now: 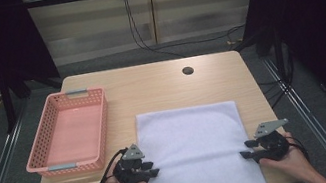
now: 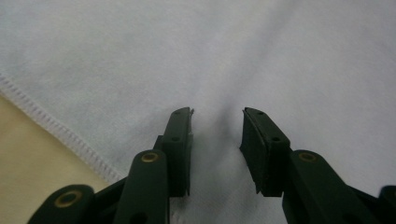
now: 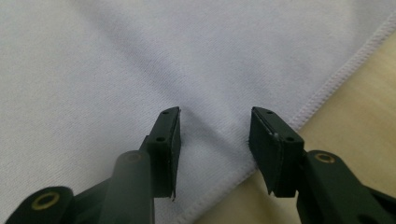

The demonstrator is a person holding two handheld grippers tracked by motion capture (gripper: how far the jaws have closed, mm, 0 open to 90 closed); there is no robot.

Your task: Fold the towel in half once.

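Basket (image 1: 69,133), pink, perforated, on the table's (image 1: 160,84) left side: I see nothing inside it. Towel (image 1: 194,152), white, flat just right of it, reaching the near edge. My left gripper (image 1: 152,168) and right gripper (image 1: 245,149) sit over its side hems, jaws apart, unclamped.

Cloth (image 1: 194,152): white woven fabric, matt, fine soft nap, stitched hem along its edges.
Table (image 1: 150,86): pale wood-look top, smooth, faint satin sheen.
Basket (image 1: 101,127): pink plastic, perforated lattice walls, grey handles.
Fingers (image 2: 180,149): black matt plastic with brass-coloured rivets; ribbed pads on the inner faces.
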